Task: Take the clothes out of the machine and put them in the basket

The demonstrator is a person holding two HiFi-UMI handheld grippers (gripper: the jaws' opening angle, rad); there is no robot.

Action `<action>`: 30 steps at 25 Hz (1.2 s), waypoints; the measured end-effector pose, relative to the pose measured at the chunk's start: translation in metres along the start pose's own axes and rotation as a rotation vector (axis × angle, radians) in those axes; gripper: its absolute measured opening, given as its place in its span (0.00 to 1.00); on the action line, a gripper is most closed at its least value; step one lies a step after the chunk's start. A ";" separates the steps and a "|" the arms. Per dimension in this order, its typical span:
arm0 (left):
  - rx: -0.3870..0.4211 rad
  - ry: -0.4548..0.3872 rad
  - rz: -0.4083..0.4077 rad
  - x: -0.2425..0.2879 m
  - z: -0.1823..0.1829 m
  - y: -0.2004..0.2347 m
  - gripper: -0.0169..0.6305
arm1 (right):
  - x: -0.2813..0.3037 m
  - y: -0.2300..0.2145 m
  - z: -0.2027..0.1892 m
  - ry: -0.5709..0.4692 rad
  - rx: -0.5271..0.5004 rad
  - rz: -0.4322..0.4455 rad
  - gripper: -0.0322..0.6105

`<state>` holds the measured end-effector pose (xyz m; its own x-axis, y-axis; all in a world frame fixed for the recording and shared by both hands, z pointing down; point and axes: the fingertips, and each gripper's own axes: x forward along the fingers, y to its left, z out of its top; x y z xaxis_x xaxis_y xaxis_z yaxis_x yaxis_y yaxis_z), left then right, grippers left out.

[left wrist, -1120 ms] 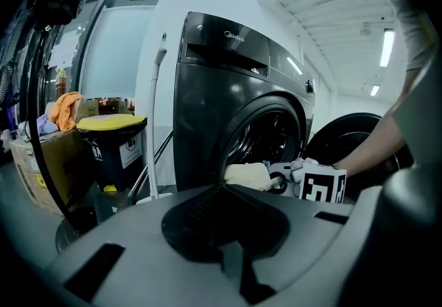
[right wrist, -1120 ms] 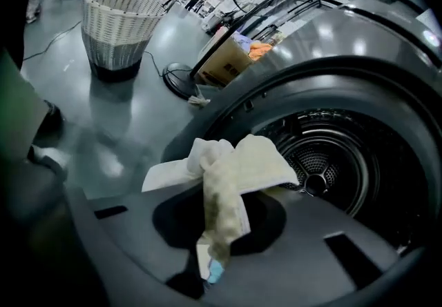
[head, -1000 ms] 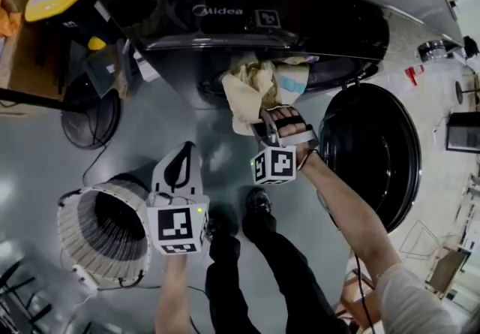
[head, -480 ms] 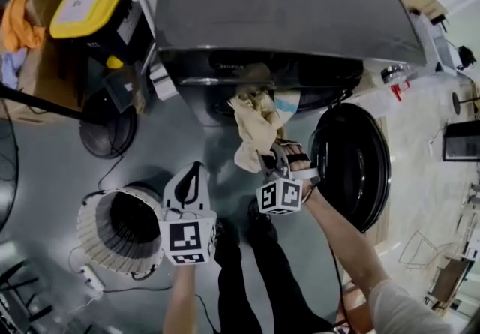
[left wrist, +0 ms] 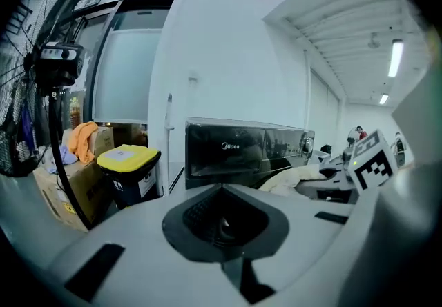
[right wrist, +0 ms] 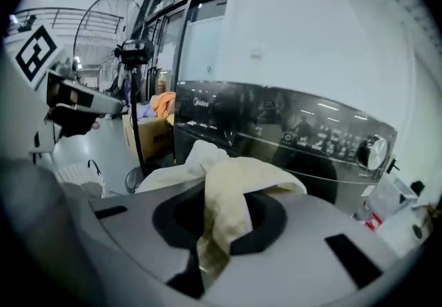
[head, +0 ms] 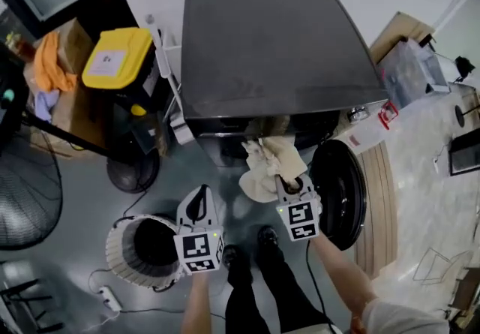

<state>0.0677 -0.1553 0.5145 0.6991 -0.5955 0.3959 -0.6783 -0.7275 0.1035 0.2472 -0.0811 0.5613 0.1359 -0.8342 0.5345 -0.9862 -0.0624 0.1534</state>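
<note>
Right gripper view: my right gripper (right wrist: 207,236) is clamped on a cream cloth (right wrist: 231,195), which drapes over the jaws in front of the washing machine (right wrist: 276,133). In the head view the cloth hangs at the machine's 6 o'clock, with the open door (head: 341,182) at its 3 o'clock. My left gripper (left wrist: 222,223) has its jaws together on nothing, at 3 o'clock of the basket (head: 120,250).

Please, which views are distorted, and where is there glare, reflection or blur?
Head view: strong fisheye bends the washing machine; light even, picture sharp. Left gripper view: dark round border, bright ceiling lamp glares. Right gripper view: lamps reflect in the machine's glossy front; the cream cloth near the lens is slightly soft.
</note>
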 end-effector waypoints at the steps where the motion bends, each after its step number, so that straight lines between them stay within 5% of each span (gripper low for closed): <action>1: -0.003 -0.006 0.003 -0.002 0.010 -0.001 0.05 | -0.010 -0.005 0.011 -0.014 0.016 -0.005 0.14; 17: 0.027 -0.094 0.071 -0.070 0.180 -0.034 0.05 | -0.145 -0.040 0.187 -0.167 0.014 0.016 0.14; 30: 0.015 -0.168 0.192 -0.137 0.233 -0.038 0.05 | -0.190 -0.020 0.272 -0.268 -0.067 0.159 0.15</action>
<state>0.0508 -0.1253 0.2438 0.5866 -0.7704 0.2496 -0.7995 -0.6000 0.0272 0.2156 -0.0704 0.2305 -0.0584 -0.9456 0.3200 -0.9834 0.1097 0.1445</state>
